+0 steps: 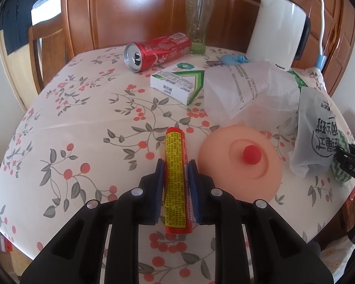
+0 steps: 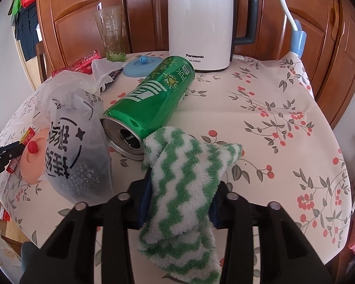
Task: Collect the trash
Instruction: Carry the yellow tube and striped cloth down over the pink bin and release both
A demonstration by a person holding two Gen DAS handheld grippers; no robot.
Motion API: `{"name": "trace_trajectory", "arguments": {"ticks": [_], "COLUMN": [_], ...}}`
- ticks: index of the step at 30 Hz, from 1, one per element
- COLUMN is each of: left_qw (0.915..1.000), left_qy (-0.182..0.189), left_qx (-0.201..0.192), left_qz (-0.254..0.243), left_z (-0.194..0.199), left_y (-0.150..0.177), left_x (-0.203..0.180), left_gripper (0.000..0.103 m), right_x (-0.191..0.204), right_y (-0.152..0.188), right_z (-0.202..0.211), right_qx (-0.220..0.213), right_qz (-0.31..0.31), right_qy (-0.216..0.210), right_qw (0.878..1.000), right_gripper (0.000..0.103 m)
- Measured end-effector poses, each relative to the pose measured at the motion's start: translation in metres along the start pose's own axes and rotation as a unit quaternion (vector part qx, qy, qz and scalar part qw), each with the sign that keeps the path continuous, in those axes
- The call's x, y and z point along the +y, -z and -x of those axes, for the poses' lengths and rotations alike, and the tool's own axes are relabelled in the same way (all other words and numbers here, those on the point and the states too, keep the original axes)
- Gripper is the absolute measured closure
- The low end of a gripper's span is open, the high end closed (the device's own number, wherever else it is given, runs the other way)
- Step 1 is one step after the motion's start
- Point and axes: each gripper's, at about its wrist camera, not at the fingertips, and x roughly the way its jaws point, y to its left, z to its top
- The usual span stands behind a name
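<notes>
My left gripper [image 1: 176, 165] is shut on a red and yellow wrapped tube [image 1: 176, 179], held just above the floral tablecloth [image 1: 82, 123]. My right gripper [image 2: 181, 177] is shut on a green and white striped cloth [image 2: 184, 189], which drapes over its fingers. A green can [image 2: 151, 99] lies on its side just beyond the cloth. A red can [image 1: 156, 51] lies on its side at the far edge. A white and green carton [image 1: 179, 82] lies near it. A translucent plastic bag [image 2: 78, 127] sits to the left of the green can.
A peach silicone lid [image 1: 241, 161] with a red knob lies right of the tube. A white kettle [image 2: 201, 21], a green glass [image 1: 198, 21] and a blue lid [image 2: 142, 66] stand at the back. Wooden cabinets [image 1: 130, 7] rise behind the table.
</notes>
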Motion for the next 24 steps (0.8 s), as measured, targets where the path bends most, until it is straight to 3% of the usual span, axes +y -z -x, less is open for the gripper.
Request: {"name": "trace_trajectory", "arguments": {"ticks": [2, 5, 14, 24], "left_qw": [1.0000, 1.0000, 0.9996, 0.9997], "left_qy": [-0.001, 0.000, 0.019, 0.016], "left_qx": [-0.002, -0.006, -0.012, -0.017], "left_qz": [-0.002, -0.001, 0.016, 0.008], "left_z": [0.001, 0.002, 0.009, 0.023], "left_y": [0.000, 0.001, 0.003, 0.010], "left_x": [0.000, -0.001, 0.004, 0.003], "left_gripper": [0.084, 0.084, 0.087, 0.089], "right_x": [-0.002, -0.006, -0.012, -0.001], "right_y": [-0.001, -0.001, 0.004, 0.009], "right_z": [-0.002, 0.000, 0.026, 0.060], "right_qx": [0.000, -0.001, -0.027, -0.051], "right_qz": [0.002, -0.006, -0.029, -0.029], "right_qy": [0.003, -0.013, -0.037, -0.065], "right_qw": [1.000, 1.000, 0.999, 0.996], "right_gripper": [0.084, 0.090, 0.091, 0.091]}}
